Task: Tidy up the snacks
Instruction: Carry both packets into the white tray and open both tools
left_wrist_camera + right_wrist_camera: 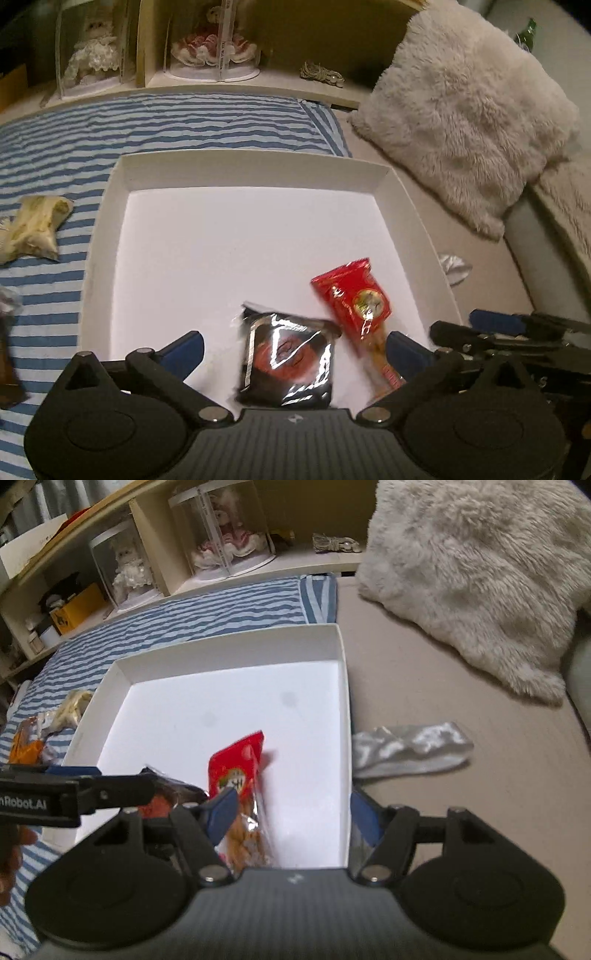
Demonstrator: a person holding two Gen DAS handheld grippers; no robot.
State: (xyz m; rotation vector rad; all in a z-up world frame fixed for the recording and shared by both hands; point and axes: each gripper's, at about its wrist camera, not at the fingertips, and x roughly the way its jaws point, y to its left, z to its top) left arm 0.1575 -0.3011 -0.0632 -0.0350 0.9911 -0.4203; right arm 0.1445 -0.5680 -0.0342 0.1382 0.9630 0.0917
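A shallow white box lies on the bed. Inside, near its front edge, lie a black and silver snack packet and a red snack packet with a clear lower part showing brown pieces. My left gripper is open, its fingers either side of the black packet, just above it. My right gripper is open over the box's front right corner, with the red packet beside its left finger. The black packet is mostly hidden in the right wrist view.
A blue striped blanket holds a cream packet and an orange packet left of the box. A silver packet lies right of the box. A fluffy pillow and a shelf with dolls stand behind.
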